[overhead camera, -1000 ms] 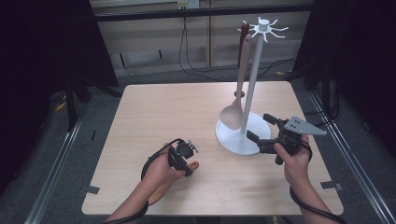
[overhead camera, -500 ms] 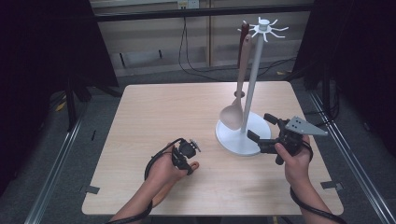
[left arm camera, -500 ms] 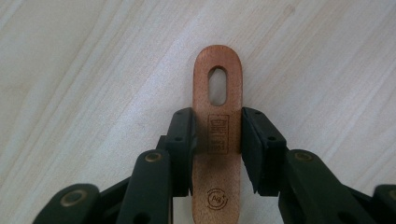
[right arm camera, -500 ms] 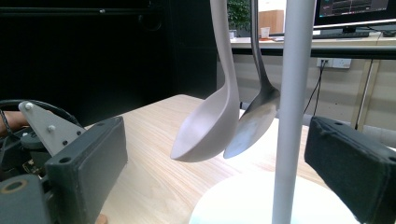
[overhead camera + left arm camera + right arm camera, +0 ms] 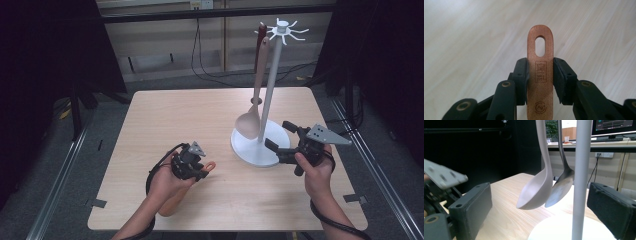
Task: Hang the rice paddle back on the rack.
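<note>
Pale wood covers the table (image 5: 165, 125), and dark curtains and a plain wall with cables stand behind it.

On the near left part of the table, the left gripper (image 5: 192, 165) holds an orange-brown utensil handle (image 5: 540, 72). Its surface is matte and finely grained, its end is rounded with a long oval hanging hole, and a small stamped mark sits below the hole. The jaws have just been closing, and now both pads press on the flat sides of the handle, with the holed end sticking out past them. In the high view the utensil's lower end (image 5: 170, 205) comes out under the person's left hand; its shape there is hard to make out.

A white stand (image 5: 260, 147) with a round base and a tall pole carries hooks at its top. From them hang a beige ladle (image 5: 248, 125) and, behind it, a dark metal spoon (image 5: 560, 190); their bowls hang just above the base, very close to each other.

The right gripper (image 5: 285, 137) rests at the base with its jaws spread wide on both sides of the pole, not touching it. The tops of the ladle, spoon and pole are cut off in the right gripper view.
</note>
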